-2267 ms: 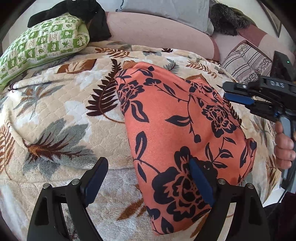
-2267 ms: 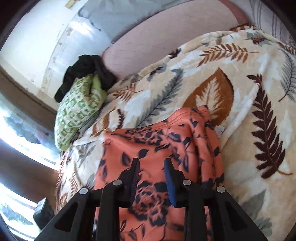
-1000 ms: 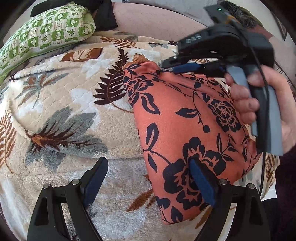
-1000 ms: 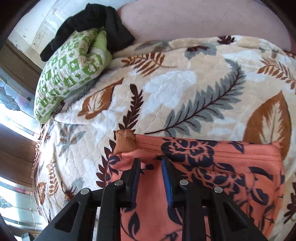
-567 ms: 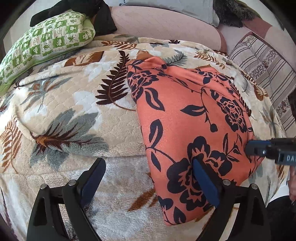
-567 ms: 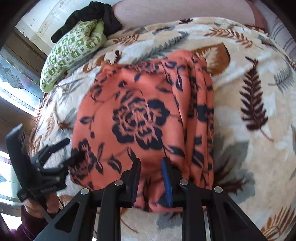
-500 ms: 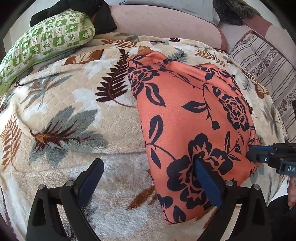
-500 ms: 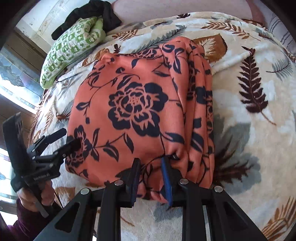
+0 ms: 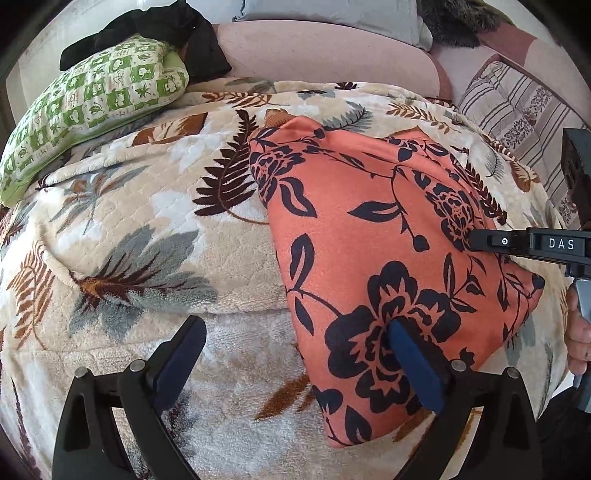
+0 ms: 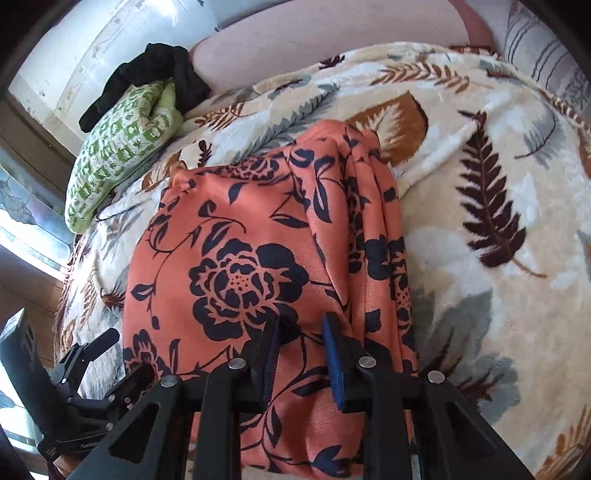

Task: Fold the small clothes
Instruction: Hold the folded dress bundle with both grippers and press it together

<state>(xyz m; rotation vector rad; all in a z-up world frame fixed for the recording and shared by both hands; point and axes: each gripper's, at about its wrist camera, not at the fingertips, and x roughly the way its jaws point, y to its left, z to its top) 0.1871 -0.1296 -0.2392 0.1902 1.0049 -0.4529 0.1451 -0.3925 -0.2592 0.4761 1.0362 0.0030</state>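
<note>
On the leaf-print blanket (image 9: 155, 236) that covers the bed lies the cloth (image 9: 376, 258), an orange piece with dark flowers, folded into a rough rectangle with several layers bunched along its right edge in the right wrist view. The left gripper (image 9: 295, 354) stands wide open after its jaws have just been opening; one pad hangs over bare blanket, the other over the near part of the cloth, and nothing is pinched between them. The right gripper (image 10: 301, 349) has its jaws narrow over the cloth's near edge, with fabric puckered up into the gap, so it looks to be gripping a fold of the cloth, though how firmly I cannot tell. A green pillow (image 9: 88, 110) and a black garment (image 9: 173, 29) sit well apart at the head of the bed. Judging by the layers, at least one fold is made; the bundle is large and its right edge untidy, so another fold and some smoothing seem left
</note>
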